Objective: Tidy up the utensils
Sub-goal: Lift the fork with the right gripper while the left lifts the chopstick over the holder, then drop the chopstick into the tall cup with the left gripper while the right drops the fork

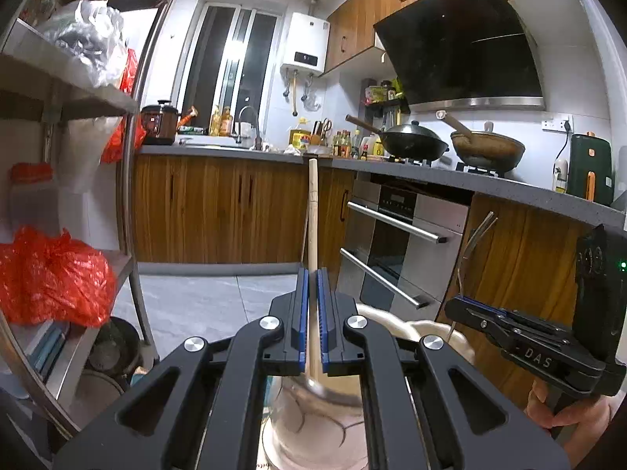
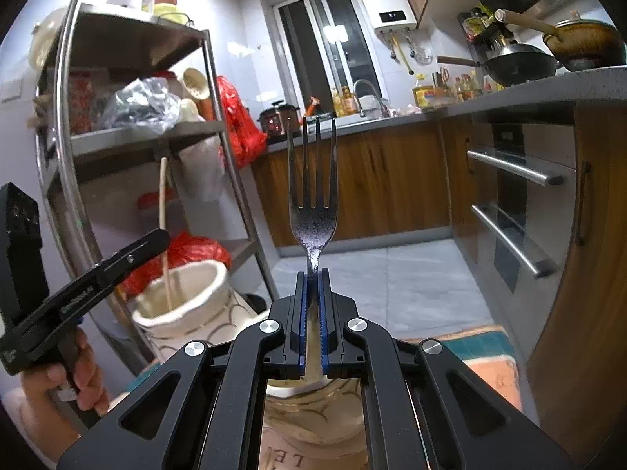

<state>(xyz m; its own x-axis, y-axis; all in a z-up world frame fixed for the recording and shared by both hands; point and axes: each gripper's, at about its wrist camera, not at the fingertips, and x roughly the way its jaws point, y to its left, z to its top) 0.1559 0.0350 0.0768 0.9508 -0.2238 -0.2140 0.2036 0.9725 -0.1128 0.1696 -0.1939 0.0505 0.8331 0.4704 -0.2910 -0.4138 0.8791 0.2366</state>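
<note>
My left gripper (image 1: 312, 274) is shut on a wooden chopstick (image 1: 312, 211) that stands upright; its lower end dips into a cream ceramic holder (image 1: 313, 419) just below the jaws. My right gripper (image 2: 312, 274) is shut on the handle of a metal fork (image 2: 312, 196), tines up, above another cream ceramic holder (image 2: 313, 415). In the right wrist view the left gripper (image 2: 156, 241) and chopstick (image 2: 164, 235) stand over the first holder (image 2: 184, 305) at lower left. In the left wrist view the right gripper (image 1: 454, 305) and fork (image 1: 470, 243) are at right.
A metal shelf rack (image 1: 129, 180) with red plastic bags (image 1: 55, 282) stands at left. Wooden cabinets and a built-in oven (image 1: 399, 246) line the right side under a grey counter (image 1: 431, 176) with woks. A tiled floor (image 2: 392, 282) lies between. An orange and teal cloth (image 2: 482, 356) lies under the holders.
</note>
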